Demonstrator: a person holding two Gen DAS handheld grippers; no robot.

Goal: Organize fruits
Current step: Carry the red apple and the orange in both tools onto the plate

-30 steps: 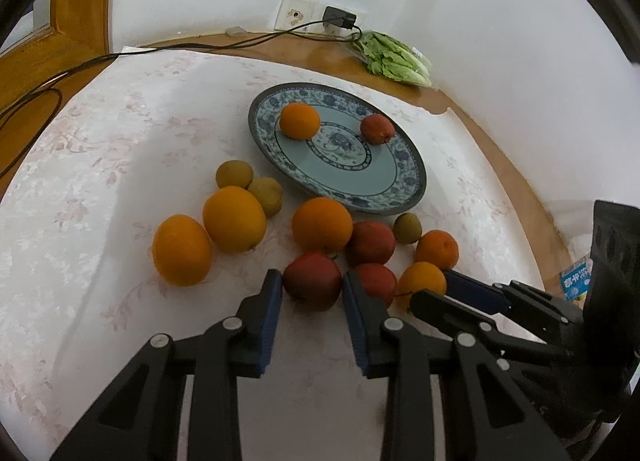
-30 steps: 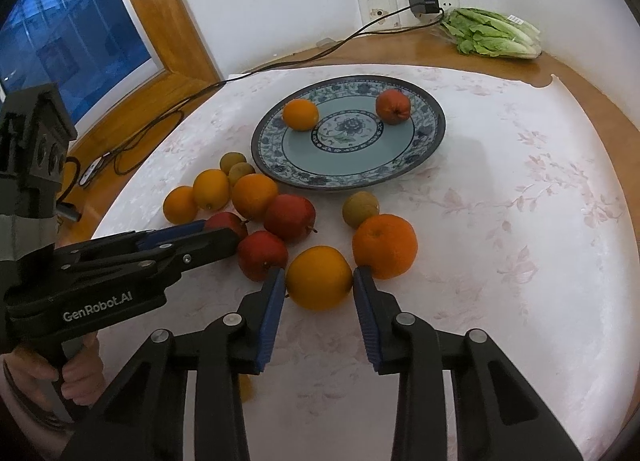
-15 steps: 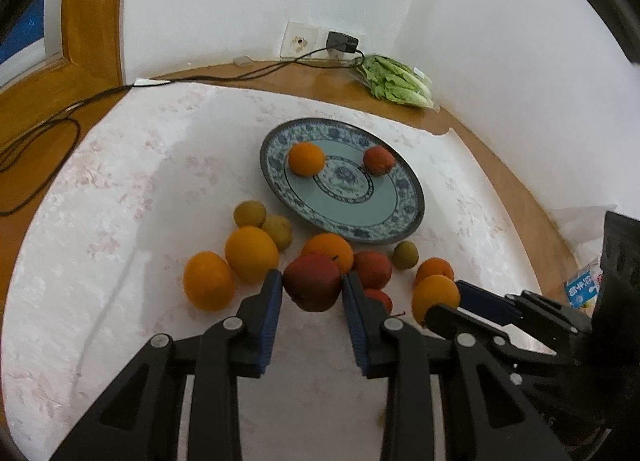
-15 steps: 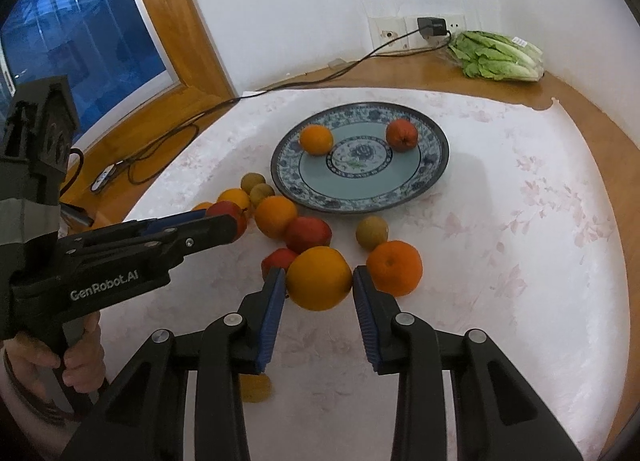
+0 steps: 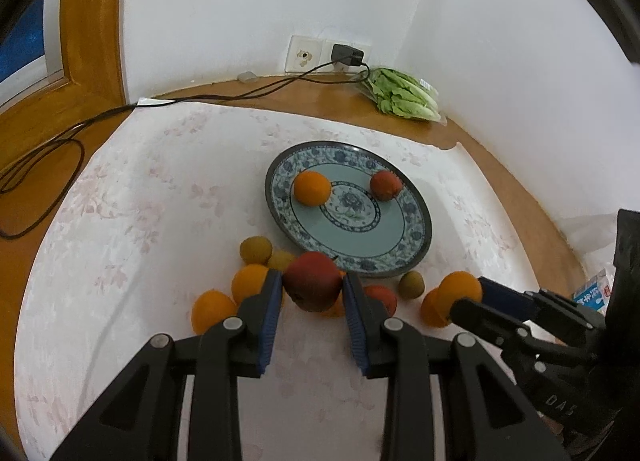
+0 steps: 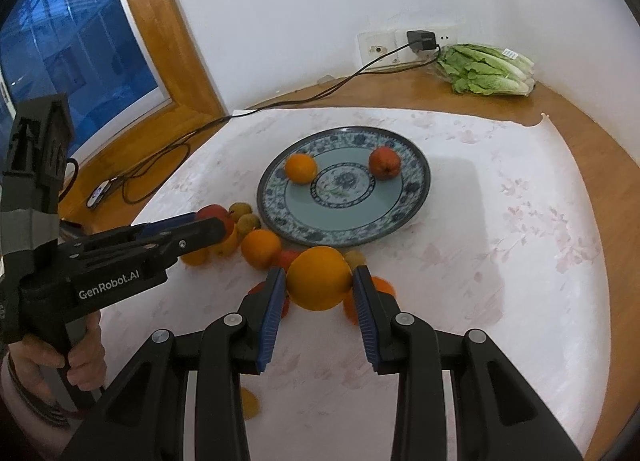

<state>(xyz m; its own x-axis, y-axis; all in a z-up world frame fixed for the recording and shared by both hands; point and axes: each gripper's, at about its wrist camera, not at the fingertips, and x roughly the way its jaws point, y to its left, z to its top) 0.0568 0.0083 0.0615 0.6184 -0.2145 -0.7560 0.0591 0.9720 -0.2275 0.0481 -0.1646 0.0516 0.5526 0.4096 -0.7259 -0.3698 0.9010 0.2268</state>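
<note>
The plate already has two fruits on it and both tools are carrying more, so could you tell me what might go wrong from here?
1. The left tool pinches a round apple and the right tool an orange, each only by its sides; either could slip and drop onto the fruit pile below.
2. The tools are close together, so they may collide on the way to the plate.
3. Fruit set down could roll into the apple on the plate or off its shallow rim.
</note>
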